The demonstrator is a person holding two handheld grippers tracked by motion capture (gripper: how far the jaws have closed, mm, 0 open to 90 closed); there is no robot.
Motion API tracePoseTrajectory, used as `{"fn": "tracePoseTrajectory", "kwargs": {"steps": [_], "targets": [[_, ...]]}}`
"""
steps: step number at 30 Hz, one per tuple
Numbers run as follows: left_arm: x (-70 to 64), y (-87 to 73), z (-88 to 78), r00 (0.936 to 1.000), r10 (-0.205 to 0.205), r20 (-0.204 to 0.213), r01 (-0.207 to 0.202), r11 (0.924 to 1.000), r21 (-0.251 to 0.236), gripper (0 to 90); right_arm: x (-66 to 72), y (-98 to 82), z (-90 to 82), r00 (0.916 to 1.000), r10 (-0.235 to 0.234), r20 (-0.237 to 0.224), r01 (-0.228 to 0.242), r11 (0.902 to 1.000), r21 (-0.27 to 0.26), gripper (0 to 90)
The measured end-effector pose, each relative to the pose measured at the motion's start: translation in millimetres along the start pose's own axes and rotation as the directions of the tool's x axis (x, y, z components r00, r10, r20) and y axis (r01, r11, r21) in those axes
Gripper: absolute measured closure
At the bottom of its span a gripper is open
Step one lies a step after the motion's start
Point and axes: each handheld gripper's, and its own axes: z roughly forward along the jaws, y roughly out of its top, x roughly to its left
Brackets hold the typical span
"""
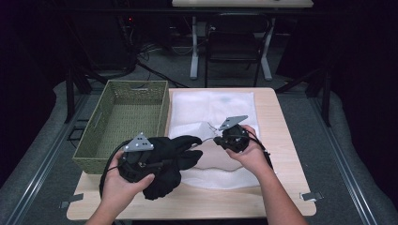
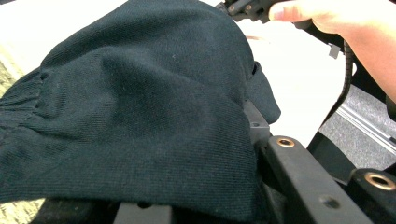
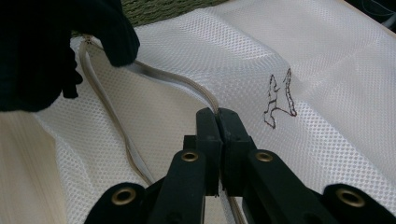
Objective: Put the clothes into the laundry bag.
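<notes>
We note the high view is dim around a lit table (image 1: 281, 140); the room behind falls near black. The white mesh bag (image 1: 211, 110) glares, its weave washed out. In the left gripper view the black garment (image 2: 140, 116) lies soft, underexposed. The right gripper view renders mesh sharply.

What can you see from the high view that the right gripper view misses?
High view alone: the whole wooden table, both hands, the chair behind, and the left tongs wrapped in the black garment.

Right gripper view alone: the right tongs pinched shut on the corded rim of the white mesh bag, and a small dark mark on the mesh.

Both: the bag, the garment, and the green woven basket.
</notes>
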Motion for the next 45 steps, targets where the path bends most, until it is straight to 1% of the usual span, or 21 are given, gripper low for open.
{"fn": "tracePoseTrajectory", "kwargs": {"steps": [3,6,8,11,16,20,21,22,24,33,37,45], "targets": [[-1.4,-3.6,4.8,0.9999,0.006,0.009,-0.006,1.0000,0.004,72.8,1.3,0.2,-0.2,1.0000,-0.001,-0.005,0.001,1.0000,0.002,88.3],[-2.9,-6.4,10.1,0.9998,0.004,0.021,-0.005,1.0000,0.007,72.8,2.7,-0.1,0.5,1.0000,-0.004,-0.002,0.004,1.0000,0.005,88.4],[-4.3,-7.8,13.6,0.9997,0.006,0.022,-0.006,1.0000,0.004,72.8,3.3,-0.3,0.5,1.0000,-0.002,-0.002,0.002,1.0000,0.005,88.3],[-7.1,-9.6,18.0,0.9995,0.022,0.023,-0.022,0.9997,0.010,72.8,3.9,-0.4,0.2,1.0000,0.006,-0.001,-0.006,1.0000,0.005,88.3],[-12.1,-12.1,25.3,0.9988,0.036,0.032,-0.037,0.9990,0.027,72.8,4.1,0.1,0.1,1.0000,-0.002,0.001,0.002,1.0000,0.000,88.4],[-16.2,-13.3,31.5,0.9985,0.043,0.033,-0.044,0.9987,0.026,72.8,5.2,0.4,-0.3,1.0000,-0.004,0.004,0.004,1.0000,-0.001,88.4],[-16.7,-13.2,32.5,0.9981,0.051,0.035,-0.052,0.9980,0.035,72.8,5.3,0.6,-0.4,1.0000,-0.008,0.005,0.008,1.0000,-0.002,88.3],[-17.9,-13.8,34.7,0.9983,0.048,0.034,-0.049,0.9984,0.029,72.8,5.8,0.6,-0.6,1.0000,-0.003,0.003,0.003,1.0000,-0.002,88.3],[-19.4,-13.9,37.9,0.9980,0.047,0.042,-0.049,0.9983,0.031,72.8,5.7,1.0,-0.8,0.9999,-0.010,0.005,0.010,0.9999,-0.008,88.3],[-25.9,-12.1,54.0,0.9960,0.063,0.064,-0.065,0.9973,0.033,72.8,6.1,1.4,-3.1,0.9999,-0.008,0.011,0.009,0.9999,-0.014,88.3],[-28.3,-12.1,59.6,0.9951,0.059,0.080,-0.061,0.9977,0.031,72.8,5.3,1.4,-4.2,0.9999,-0.008,0.009,0.008,0.9997,-0.022,88.4],[-34.8,-9.2,71.3,0.9926,0.069,0.100,-0.073,0.9966,0.039,72.8,6.5,1.6,-3.7,0.9999,-0.008,0.011,0.008,0.9998,-0.020,88.3]]}}
